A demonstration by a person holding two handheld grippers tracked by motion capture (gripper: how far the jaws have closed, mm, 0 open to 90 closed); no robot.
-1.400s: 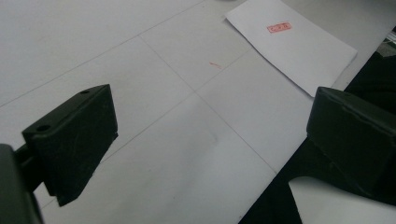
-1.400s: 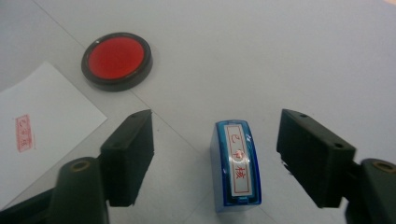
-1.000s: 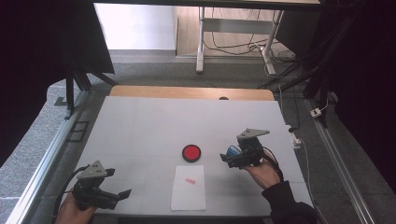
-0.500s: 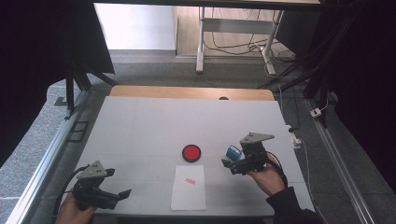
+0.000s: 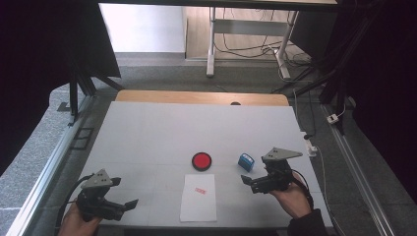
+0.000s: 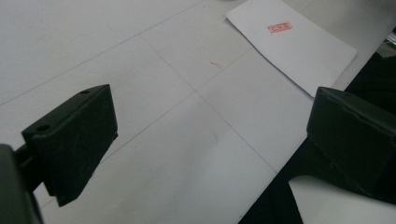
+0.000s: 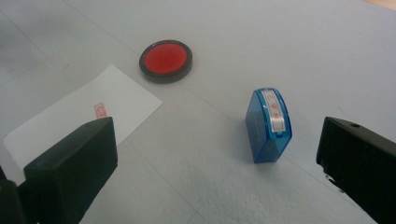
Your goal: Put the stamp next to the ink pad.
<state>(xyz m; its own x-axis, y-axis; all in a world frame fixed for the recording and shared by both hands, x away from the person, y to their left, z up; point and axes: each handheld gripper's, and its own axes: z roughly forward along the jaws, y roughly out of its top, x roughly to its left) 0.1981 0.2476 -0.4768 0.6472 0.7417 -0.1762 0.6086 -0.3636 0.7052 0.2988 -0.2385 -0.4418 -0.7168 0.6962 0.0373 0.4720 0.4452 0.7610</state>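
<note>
With your right tool [image 5: 250, 180] gaping wide and empty, the blue stamp [image 7: 269, 124] stood free just beside it, right of the ink pad [image 7: 166, 60]; light, rigid, probably slick plastic, best pinched across its flat sides.

The paper [image 5: 198, 196] lies near my edge of the table [image 5: 147, 132]. The round pad [image 5: 201, 161] sits just behind it. The stamp [image 5: 246, 162] stands right of the pad. My left tongs [image 5: 129, 204] are left of the paper, my right tongs [image 5: 246, 181] right of it
</note>
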